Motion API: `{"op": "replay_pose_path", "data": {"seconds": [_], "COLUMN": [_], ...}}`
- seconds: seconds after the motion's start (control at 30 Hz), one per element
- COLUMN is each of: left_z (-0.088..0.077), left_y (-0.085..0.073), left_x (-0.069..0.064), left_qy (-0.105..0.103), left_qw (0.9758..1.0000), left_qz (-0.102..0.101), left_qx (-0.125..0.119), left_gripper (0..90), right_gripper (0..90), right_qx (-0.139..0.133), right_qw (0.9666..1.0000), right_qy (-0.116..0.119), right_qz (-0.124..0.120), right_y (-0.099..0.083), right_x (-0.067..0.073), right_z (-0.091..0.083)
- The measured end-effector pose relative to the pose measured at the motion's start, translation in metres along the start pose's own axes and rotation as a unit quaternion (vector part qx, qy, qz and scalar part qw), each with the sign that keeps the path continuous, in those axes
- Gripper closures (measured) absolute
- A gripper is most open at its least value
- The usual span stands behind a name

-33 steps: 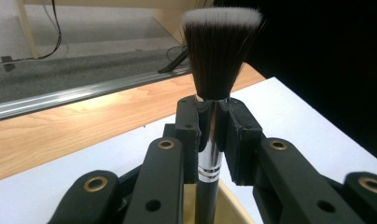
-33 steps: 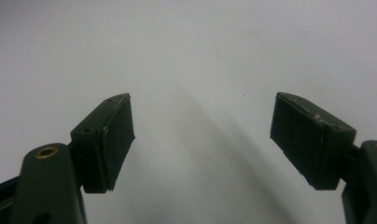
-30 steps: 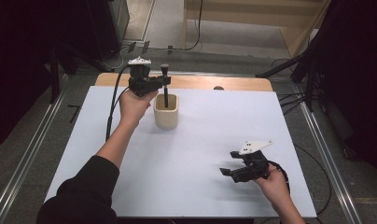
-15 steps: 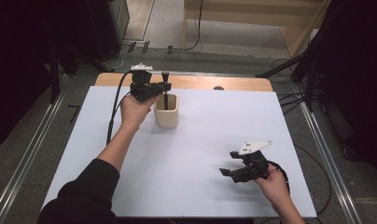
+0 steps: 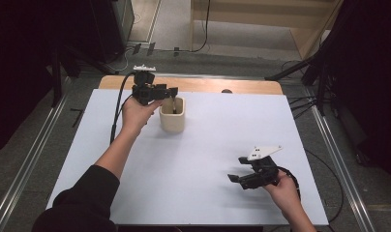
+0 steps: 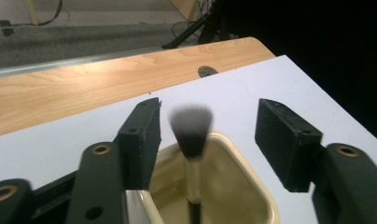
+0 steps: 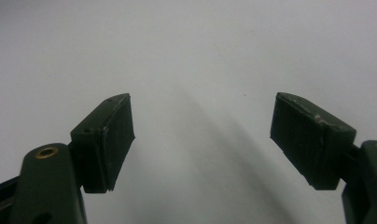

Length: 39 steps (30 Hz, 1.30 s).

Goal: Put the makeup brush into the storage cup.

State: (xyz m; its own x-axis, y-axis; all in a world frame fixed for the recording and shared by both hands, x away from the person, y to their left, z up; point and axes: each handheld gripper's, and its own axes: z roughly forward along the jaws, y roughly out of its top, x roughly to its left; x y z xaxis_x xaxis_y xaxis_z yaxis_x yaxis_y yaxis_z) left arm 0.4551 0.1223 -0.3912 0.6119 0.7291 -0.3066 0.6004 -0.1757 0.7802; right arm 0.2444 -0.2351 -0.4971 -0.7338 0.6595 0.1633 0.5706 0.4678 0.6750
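The brush (image 6: 191, 140) stands upright in the cup (image 5: 172, 116), between the parted jaws of the left hand-held gripper (image 6: 207, 140), released. The right hand-held gripper (image 5: 239, 170), also released, rests well apart from the cup.

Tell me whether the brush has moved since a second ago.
Yes. The brush has dropped into the cream cup; before, it stood higher above the rim, in the left gripper.
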Motion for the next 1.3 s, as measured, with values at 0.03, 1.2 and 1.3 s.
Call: {"op": "replay_pose_path", "data": {"seconds": [0.03, 1.2, 1.3], "left_z": [-0.002, -0.042, -0.045], "left_y": [0.000, -0.010, -0.012], "left_x": [0.001, 0.001, 0.001], "left_qy": [-0.001, -0.034, -0.033], "left_qw": [1.0000, 0.9972, 0.9968], "left_qz": [0.000, 0.001, 0.004], "left_qx": [0.001, 0.066, 0.072], "left_gripper": [38.4, 33.4, 33.4], "right_gripper": [22.8, 22.7, 22.7], "right_qx": [0.000, 0.001, 0.001], "right_qw": [1.0000, 1.0000, 1.0000], "right_qy": [0.000, 0.001, 0.000], "right_qz": [0.000, 0.000, 0.000], "right_y": [0.000, 0.001, 0.001], "right_x": [0.000, 0.000, 0.000], "right_z": [0.000, 0.000, 0.000]}}
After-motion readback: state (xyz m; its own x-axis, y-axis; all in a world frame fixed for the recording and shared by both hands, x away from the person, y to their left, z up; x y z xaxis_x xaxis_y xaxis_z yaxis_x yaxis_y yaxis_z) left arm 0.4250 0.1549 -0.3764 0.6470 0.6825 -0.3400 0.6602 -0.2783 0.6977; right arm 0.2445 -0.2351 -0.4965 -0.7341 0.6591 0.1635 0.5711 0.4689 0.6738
